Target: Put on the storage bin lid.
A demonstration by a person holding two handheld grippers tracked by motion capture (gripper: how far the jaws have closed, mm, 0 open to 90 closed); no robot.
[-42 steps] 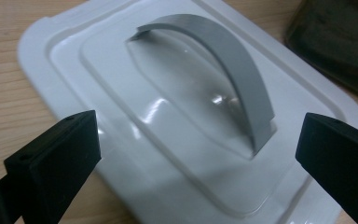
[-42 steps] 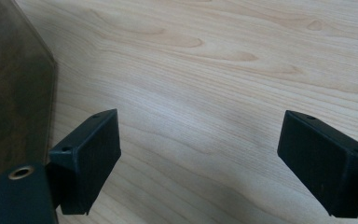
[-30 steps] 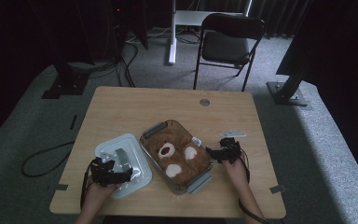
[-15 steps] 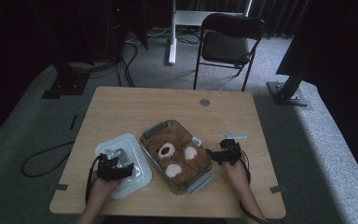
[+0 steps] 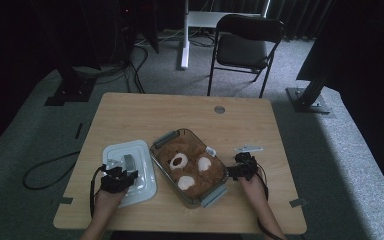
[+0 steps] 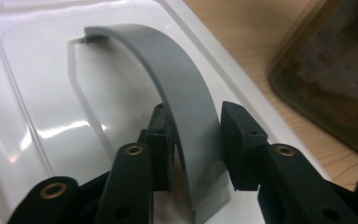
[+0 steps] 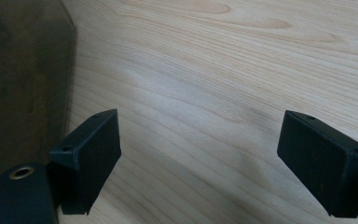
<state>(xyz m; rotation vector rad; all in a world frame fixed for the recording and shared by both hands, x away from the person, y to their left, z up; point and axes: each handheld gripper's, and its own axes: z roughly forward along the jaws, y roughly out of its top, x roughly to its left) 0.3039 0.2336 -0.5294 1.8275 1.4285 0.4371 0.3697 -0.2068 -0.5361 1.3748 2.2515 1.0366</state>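
Note:
A white lid (image 5: 135,175) with an arched grey handle (image 5: 128,161) lies on the wooden table (image 5: 180,115), left of a clear container (image 5: 220,172). A brown teddy bear (image 5: 187,167) fills that container. My left gripper (image 5: 116,179) is over the lid's near part. In the left gripper view, the left gripper (image 6: 196,116) straddles the grey handle (image 6: 168,60) above the lid (image 6: 37,84); the pads (image 6: 237,140) stand close on both sides with a thin gap showing. My right gripper (image 5: 242,167) sits just right of the container. It (image 7: 200,140) is wide open over bare wood, the container wall (image 7: 18,79) to its left.
Grey clips (image 5: 213,196) stick out at the container's near and far ends. A small pale flat piece (image 5: 248,148) lies beyond the right gripper. A round grommet (image 5: 219,109) marks the far table. A folding chair (image 5: 245,45) and stand bases are on the carpet beyond.
My left gripper has moved forward over the lid and now has its jaws on either side of the handle. The right gripper has stayed in place.

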